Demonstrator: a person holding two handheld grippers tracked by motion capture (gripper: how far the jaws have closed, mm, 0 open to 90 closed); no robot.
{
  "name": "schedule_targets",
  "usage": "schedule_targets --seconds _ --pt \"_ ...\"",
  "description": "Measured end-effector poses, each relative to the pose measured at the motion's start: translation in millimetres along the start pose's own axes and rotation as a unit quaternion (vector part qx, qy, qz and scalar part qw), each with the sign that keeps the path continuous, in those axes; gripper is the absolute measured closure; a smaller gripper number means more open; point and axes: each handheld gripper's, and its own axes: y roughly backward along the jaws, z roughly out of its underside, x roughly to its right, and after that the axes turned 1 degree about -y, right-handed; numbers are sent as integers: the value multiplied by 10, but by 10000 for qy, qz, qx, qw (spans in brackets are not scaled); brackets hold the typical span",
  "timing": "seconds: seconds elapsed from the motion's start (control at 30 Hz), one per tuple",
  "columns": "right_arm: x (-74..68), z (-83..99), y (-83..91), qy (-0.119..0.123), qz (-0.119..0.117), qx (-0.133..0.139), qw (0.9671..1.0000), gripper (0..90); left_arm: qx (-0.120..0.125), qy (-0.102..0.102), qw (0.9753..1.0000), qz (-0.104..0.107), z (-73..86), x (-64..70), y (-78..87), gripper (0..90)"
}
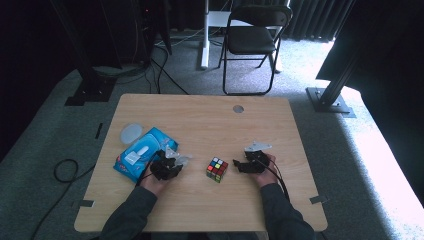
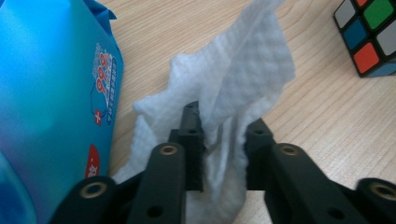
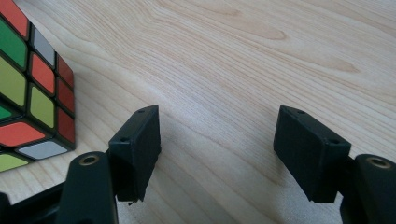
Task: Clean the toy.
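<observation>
The left hand-held gripper (image 2: 223, 140) pinches a crumpled white wet wipe (image 2: 238, 88) between its jaws, just off the worktop (image 1: 210, 120), right beside the blue wipe pack (image 1: 137, 152) lying at its nine o'clock. The puzzle cube (image 1: 217, 169) sits near the worktop's centre, at three o'clock from the wipe. Over at the cube's three o'clock, the right hand-held gripper (image 3: 217, 140) hovers low with jaws spread wide, gripping nothing, bare wood between them.

Both forearms reach in from the near edge. The left tongs (image 2: 223, 140) stand nearly closed, pinching something white between them. The right tongs (image 3: 217, 154) gape wide apart, low and gripping nothing.
</observation>
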Motion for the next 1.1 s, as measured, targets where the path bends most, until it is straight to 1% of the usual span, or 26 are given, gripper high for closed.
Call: schedule_targets --seconds 0.07,0.2,0.43,0.63,0.77,0.87,0.93,1.0,1.03,1.1 --pt "0 0 0 1 0 0 10000 316 -16 -7 10000 -3 3 -6 -9 801" --pt "0 0 0 0 -1 0 10000 316 -31 -4 10000 -40 2 -2 -22 837" --pt "-7 0 0 2 19 -6 10000 308 -12 5 10000 -39 -1 1 -23 848" --pt "-12 -1 -2 -30 52 -10 10000 303 27 7 10000 1 -11 1 -15 850" --pt "-35 -12 1 -110 124 -72 9998 287 56 -7 10000 19 -18 12 -7 850" --pt "-64 -18 -5 3 9 -103 9999 255 61 -19 10000 23 -17 17 -8 850" --pt "-98 -23 5 89 -126 -115 9998 226 62 -29 10000 25 -17 17 -7 849" --pt "-137 -41 39 234 -200 -35 9995 213 71 -28 10000 30 -18 17 -4 849" --pt "-137 -41 39 234 -200 -35 9995 213 71 -28 10000 30 -18 17 -4 849" --pt "-178 -62 111 347 -365 28 9987 199 82 -18 10000 31 -19 19 4 849"
